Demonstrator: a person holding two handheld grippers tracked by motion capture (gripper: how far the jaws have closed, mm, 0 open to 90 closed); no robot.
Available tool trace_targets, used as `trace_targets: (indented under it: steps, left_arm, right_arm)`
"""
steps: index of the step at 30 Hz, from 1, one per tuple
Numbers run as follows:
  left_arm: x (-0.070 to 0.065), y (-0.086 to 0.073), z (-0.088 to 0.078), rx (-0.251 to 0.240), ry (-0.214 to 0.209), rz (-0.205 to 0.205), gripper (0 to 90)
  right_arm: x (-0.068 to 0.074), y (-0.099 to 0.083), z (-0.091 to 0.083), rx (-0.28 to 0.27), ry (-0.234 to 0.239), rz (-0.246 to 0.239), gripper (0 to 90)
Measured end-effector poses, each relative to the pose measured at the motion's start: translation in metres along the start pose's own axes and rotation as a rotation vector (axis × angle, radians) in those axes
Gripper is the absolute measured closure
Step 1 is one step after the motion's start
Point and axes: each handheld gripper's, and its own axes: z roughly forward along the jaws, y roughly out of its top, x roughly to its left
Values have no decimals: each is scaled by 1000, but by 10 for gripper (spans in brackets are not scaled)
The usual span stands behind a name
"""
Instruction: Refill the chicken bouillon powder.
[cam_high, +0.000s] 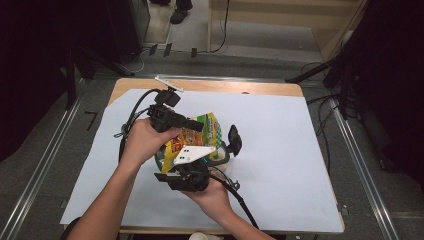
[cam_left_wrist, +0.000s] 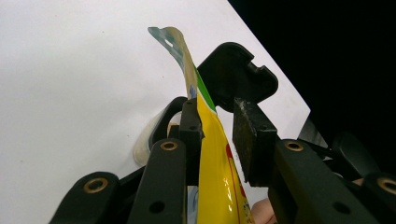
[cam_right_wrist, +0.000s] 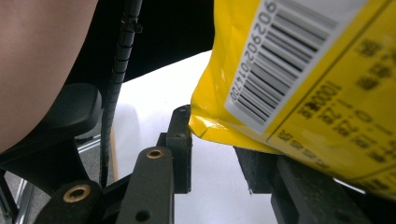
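A yellow snack bag (cam_high: 200, 134) is held above the middle of a white-covered counter (cam_high: 280, 150) between two hand-held grippers, seen from the high view. The left gripper (cam_left_wrist: 218, 135) is seen, in the left gripper view, with the bag's upper edge running between its jaws: one pad lies against the foil while a narrow gap is visible at the other pad, so a firm clamp cannot be confirmed and the jaws are judged part-open around the bag. In the right gripper view, the right gripper (cam_right_wrist: 219, 154) is placed under the bag's lower corner, beside the barcode (cam_right_wrist: 275, 60); the corner touches one jaw and the bag hides most of the other, so whether it is pinched cannot be told. A bowl (cam_high: 220, 156) is partly visible on the counter just beneath the bag, with a separate black object (cam_high: 234, 139) standing just beside it. The bag's top seam appears intact and unopened, with its hang slot (cam_left_wrist: 169, 43) whole. The work is judged to be at an early stage: the bag has been brought over the bowl, while opening it and emptying it are still to be done.
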Motion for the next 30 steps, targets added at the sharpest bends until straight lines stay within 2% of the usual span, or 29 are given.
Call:
trace_targets:
  steps: [30]
  left_arm:
    - [2, 0, 0, 0, 3, -5, 743]
  right_arm:
    - [0, 0, 0, 2, -8, -6, 693]
